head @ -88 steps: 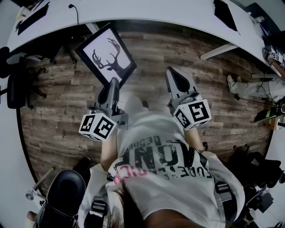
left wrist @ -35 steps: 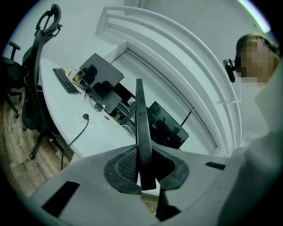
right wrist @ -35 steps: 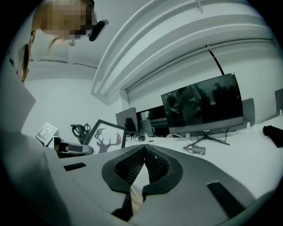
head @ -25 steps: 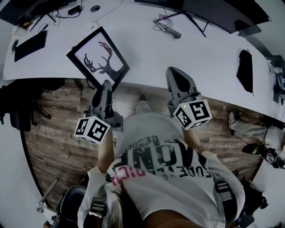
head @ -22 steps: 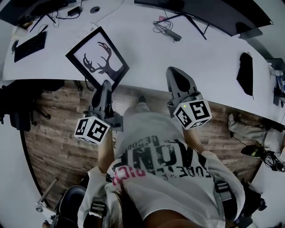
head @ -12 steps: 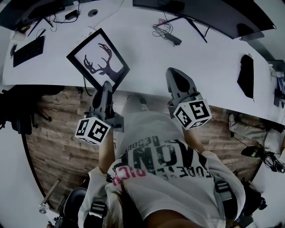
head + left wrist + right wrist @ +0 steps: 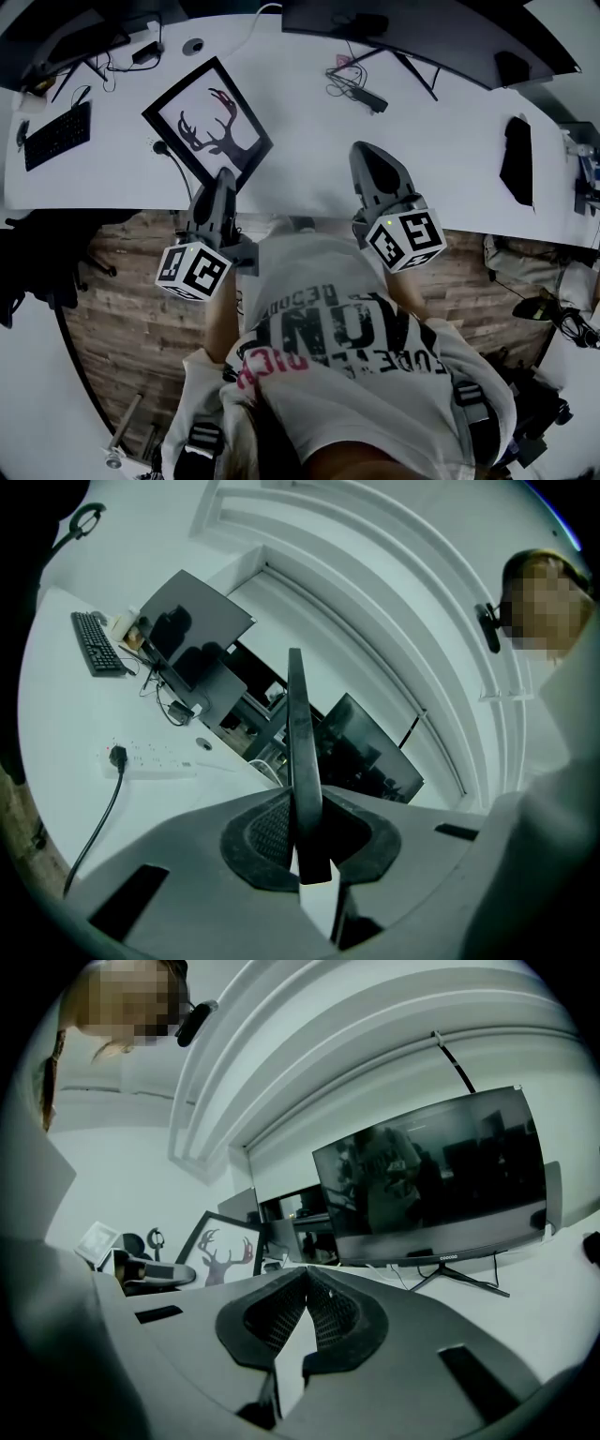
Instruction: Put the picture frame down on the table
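Note:
The picture frame (image 7: 208,122) is black with a white print of a deer's antlers. It hangs tilted over the white table (image 7: 300,141) near its front edge. My left gripper (image 7: 226,180) is shut on its lower corner. In the left gripper view the frame (image 7: 298,733) runs edge-on between the jaws of the left gripper (image 7: 302,803). I cannot tell whether the frame touches the table. My right gripper (image 7: 373,169) is shut and empty, over the table's front edge. The right gripper view shows its jaws closed at the right gripper (image 7: 305,1274), with the frame (image 7: 221,1251) to the left.
A keyboard (image 7: 56,134) lies at the table's left. A dark monitor (image 7: 412,37) stands at the back with a tangle of cables (image 7: 356,84) before it. A black flat object (image 7: 517,159) lies at the right. A power strip (image 7: 150,758) lies near the frame. Wood floor (image 7: 122,309) is below.
The frame was over the wood floor 3.5 s ago; now it is over the table. In the last second the table has slid nearer in view. Both grippers keep their hold and pose.

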{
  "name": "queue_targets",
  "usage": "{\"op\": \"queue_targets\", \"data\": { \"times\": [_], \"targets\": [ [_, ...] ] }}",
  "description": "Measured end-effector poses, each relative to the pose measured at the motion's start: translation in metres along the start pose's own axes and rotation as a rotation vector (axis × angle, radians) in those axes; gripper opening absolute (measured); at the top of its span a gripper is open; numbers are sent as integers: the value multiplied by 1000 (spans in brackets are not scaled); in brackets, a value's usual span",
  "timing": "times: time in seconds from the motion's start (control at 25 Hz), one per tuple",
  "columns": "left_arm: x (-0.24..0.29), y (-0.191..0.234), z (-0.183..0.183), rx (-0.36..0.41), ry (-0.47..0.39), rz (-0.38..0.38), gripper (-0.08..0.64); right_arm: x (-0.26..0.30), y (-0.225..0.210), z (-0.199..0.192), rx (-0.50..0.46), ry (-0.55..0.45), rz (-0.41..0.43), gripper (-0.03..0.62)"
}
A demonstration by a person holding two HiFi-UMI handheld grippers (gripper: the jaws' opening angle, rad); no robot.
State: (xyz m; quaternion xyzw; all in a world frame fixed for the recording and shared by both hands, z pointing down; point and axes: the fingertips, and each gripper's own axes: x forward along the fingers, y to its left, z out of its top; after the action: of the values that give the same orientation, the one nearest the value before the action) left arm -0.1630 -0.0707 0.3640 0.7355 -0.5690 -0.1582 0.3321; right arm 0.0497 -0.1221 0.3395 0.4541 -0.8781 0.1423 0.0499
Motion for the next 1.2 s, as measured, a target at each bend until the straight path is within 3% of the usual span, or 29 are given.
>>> {"op": "queue_targets", "data": {
  "times": [0.64,1.2],
  "targets": [
    [36,37,9,-15,93,-12,31,41,-7,-13,42,29,-72,2],
    [73,6,2,-12,82,-11,31,48,-57,11,37,8,-73,2]
  ]
}}
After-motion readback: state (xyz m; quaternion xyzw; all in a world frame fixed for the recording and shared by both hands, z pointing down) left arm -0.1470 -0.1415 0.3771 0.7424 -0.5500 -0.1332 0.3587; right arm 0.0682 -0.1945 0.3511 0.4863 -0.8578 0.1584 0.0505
